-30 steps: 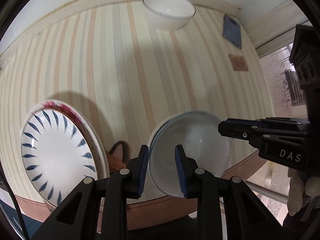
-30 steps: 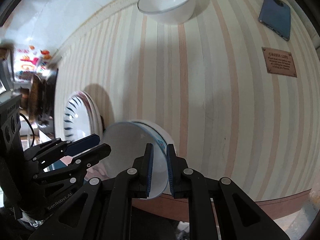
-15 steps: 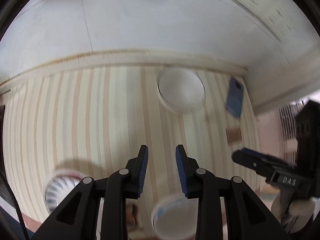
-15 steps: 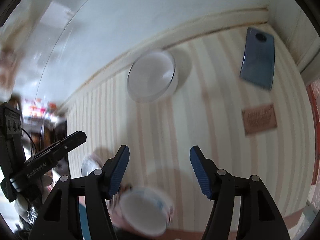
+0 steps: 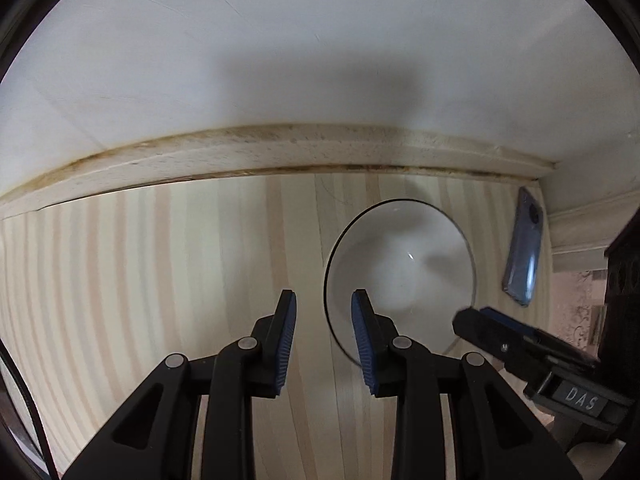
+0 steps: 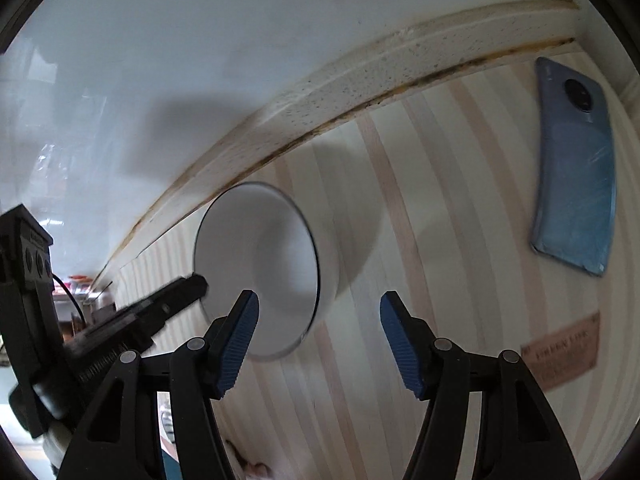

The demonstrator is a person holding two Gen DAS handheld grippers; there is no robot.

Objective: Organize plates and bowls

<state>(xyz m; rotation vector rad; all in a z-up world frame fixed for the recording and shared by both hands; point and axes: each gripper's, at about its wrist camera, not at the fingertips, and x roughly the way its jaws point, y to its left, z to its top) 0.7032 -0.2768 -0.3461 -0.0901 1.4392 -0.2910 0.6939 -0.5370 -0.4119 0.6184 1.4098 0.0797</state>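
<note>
White bowl (image 5: 400, 276) upright on striped worktop (image 5: 160, 280), near back wall trim (image 5: 280, 152), empty. Blue phone (image 6: 576, 168) flat to bowl's right, well apart; brown label tag (image 6: 560, 356) nearer front, right side. Left gripper (image 5: 324, 336) jaws partly apart, nothing betw., bowl's left rim just ahead. Right gripper (image 6: 318, 340) jaws wide apart, empty, bowl ahead-left. Each gripper shows at bowl's side in other's view. Bare worktop left of bowl; wall closes back.

I see a white bowl (image 5: 400, 268) with dark rim, cream-and-tan striped tablecloth (image 5: 160, 280), blue-grey phone (image 6: 576, 168), blue gripper pads (image 6: 236, 340), white wall (image 5: 280, 40).
</note>
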